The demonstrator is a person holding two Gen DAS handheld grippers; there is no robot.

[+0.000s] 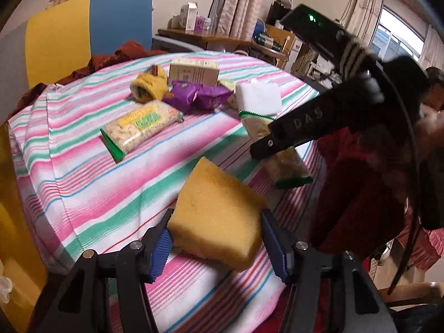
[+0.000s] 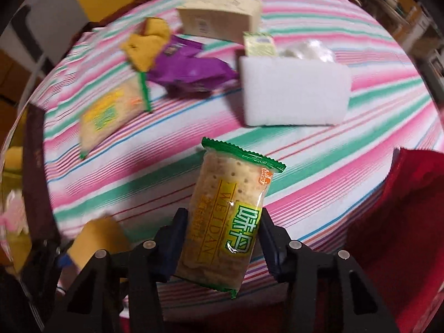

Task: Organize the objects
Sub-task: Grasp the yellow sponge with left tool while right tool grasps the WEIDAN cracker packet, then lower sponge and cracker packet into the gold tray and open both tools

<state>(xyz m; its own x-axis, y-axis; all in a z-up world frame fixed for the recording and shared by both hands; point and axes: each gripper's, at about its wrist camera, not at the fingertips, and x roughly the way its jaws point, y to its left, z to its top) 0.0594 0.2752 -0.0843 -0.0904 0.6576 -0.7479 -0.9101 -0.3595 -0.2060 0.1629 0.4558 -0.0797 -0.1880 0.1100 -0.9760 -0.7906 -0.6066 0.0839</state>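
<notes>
The left tool (image 1: 216, 238) was clamped on the yellow sponge (image 1: 216, 216); the right tool (image 2: 222, 244) gripped the cracker packet (image 2: 227, 222) above the worktop (image 2: 319, 166). Placing both near the twelve-o'clock cluster likely followed.

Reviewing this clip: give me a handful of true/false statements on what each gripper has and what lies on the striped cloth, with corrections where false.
1. The left gripper is closed on a yellow sponge. True.
2. The right gripper has a purple wrapper between its jaws. False: it has a green-edged cracker pack; the purple wrapper lies on the cloth.
3. A white foam block sits on the striped cloth. True.
4. Only one cracker pack is in the scene. False: a second cracker pack lies on the cloth.
5. A cardboard box sits beyond the purple wrapper. True.
</notes>
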